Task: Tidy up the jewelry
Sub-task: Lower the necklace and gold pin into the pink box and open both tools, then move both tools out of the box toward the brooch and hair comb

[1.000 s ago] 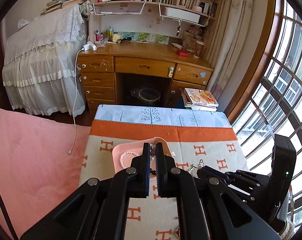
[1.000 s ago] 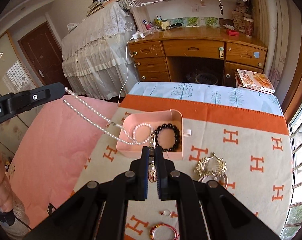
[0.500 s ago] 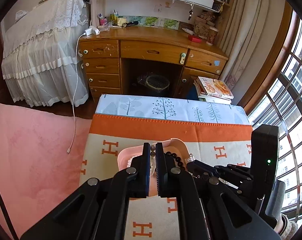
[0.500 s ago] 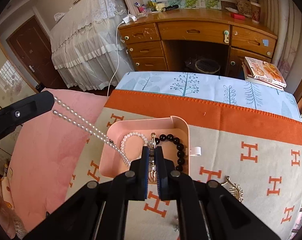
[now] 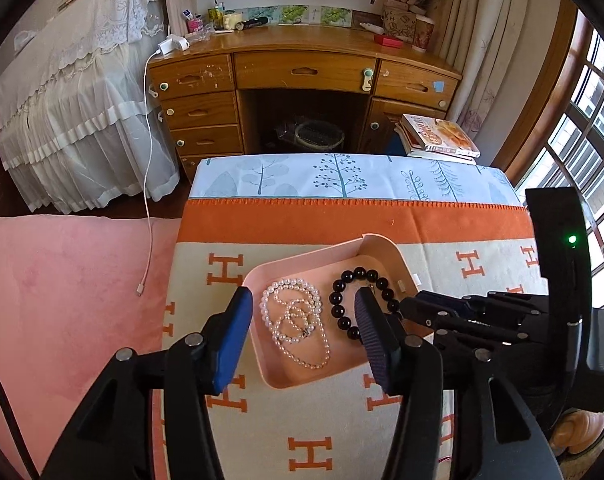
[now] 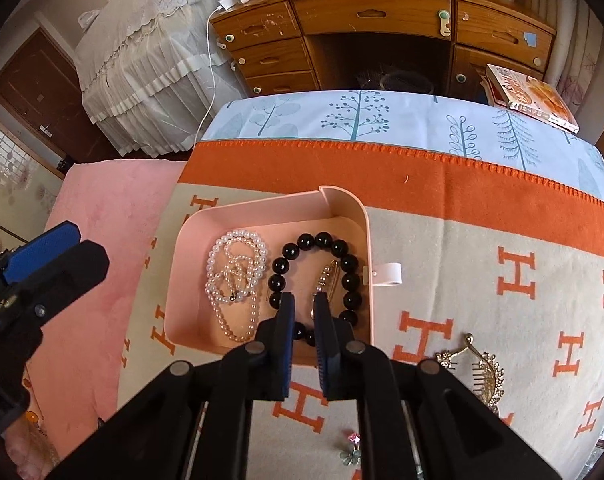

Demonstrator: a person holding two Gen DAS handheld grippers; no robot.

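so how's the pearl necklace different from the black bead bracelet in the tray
The pearl necklace is white with small beads; the black bead bracelet has large glossy dark ones. The necklace lies heaped in loose loops on the left of the pink tray, while the bracelet forms one open ring on the right. Both rest inside the tray, held by neither claw.

Two handheld grippers, left gripper [image 5: 299, 326] and right gripper [image 6: 302, 322], built of matte black plastic linkages. Round silver screws at each pivot. Textured blue pads lining the jaws. Upright black block on the right unit, small green light glowing.
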